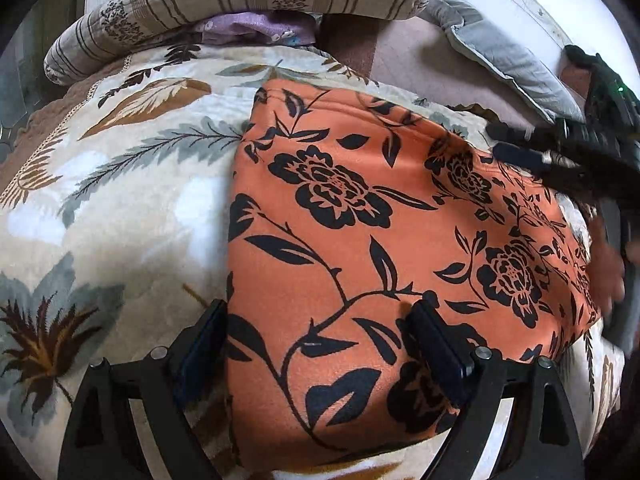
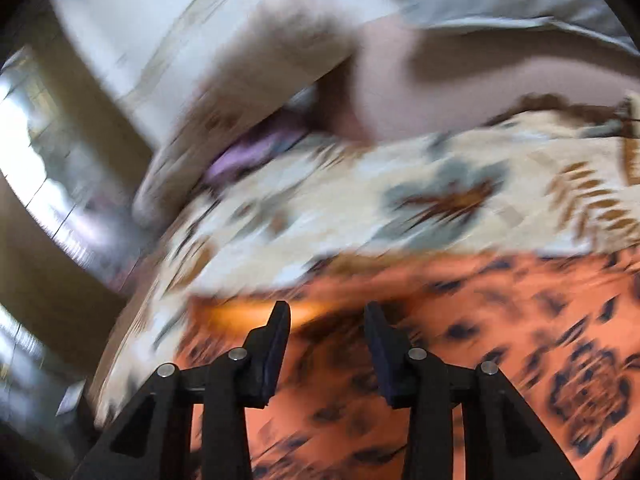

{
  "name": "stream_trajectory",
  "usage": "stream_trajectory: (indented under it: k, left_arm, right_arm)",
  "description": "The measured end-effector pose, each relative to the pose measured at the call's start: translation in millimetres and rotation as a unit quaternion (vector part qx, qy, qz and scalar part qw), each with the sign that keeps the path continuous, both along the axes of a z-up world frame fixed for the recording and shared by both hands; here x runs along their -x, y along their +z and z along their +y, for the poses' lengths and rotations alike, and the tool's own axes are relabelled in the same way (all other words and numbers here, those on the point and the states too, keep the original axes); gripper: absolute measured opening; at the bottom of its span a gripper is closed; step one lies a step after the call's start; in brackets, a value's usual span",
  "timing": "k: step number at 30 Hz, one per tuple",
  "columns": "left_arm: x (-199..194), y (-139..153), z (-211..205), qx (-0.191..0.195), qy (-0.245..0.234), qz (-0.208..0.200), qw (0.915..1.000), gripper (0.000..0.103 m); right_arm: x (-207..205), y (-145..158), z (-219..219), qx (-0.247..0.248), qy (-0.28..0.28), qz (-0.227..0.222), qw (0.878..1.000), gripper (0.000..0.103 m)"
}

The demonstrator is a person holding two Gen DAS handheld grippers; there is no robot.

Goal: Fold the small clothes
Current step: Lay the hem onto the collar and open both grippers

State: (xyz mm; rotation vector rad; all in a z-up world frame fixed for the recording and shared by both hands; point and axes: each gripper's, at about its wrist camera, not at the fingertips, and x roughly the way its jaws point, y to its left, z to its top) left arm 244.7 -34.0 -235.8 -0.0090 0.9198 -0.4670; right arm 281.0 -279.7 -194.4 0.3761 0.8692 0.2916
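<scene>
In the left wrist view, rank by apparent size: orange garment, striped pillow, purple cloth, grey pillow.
1. orange garment, nearest the camera
2. striped pillow
3. grey pillow
4. purple cloth, mostly hidden under the striped pillow

Right wrist view was motion-smeared throughout; the orange garment [image 2: 440,340] showed no crisp print. Right gripper [image 1: 532,148] blurred at the left view's edge, jaws unreadable there.

Both wrist views look closely down on the orange cloth [image 1: 360,240].

Blurred orange floral garment [image 2: 440,360] under parted fingers [image 2: 276,344] of right gripper [image 2: 326,316].
</scene>
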Motion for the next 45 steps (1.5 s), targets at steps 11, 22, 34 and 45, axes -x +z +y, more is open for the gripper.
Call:
stream_trajectory:
  k: [11, 22, 34, 45]
  left_arm:
    - [1.9, -7.3, -4.5, 0.003, -0.014, -0.021, 0.9997, 0.103]
    - [2.9, -8.0, -3.2, 0.005, -0.013, -0.028, 0.9995, 0.103]
    - [3.8, -9.4, -7.5, -0.012, -0.011, -0.032, 0.9993, 0.103]
    - [4.7, -9.9, -14.3, -0.040, -0.007, -0.037, 0.9985, 0.103]
  right_arm:
    - [-85.7, -42.5, 41.3, 0.007, -0.053, 0.060, 0.997, 0.042]
    - [-5.6, 5.9, -145.1, 0.089, -0.235, 0.030, 0.967, 0.042]
    - [48.6, -18.0, -215.6, 0.038, -0.277, 0.036, 0.959, 0.042]
    - [115.7, -41.3, -133.2, 0.062, -0.179, 0.126, 0.974, 0.054]
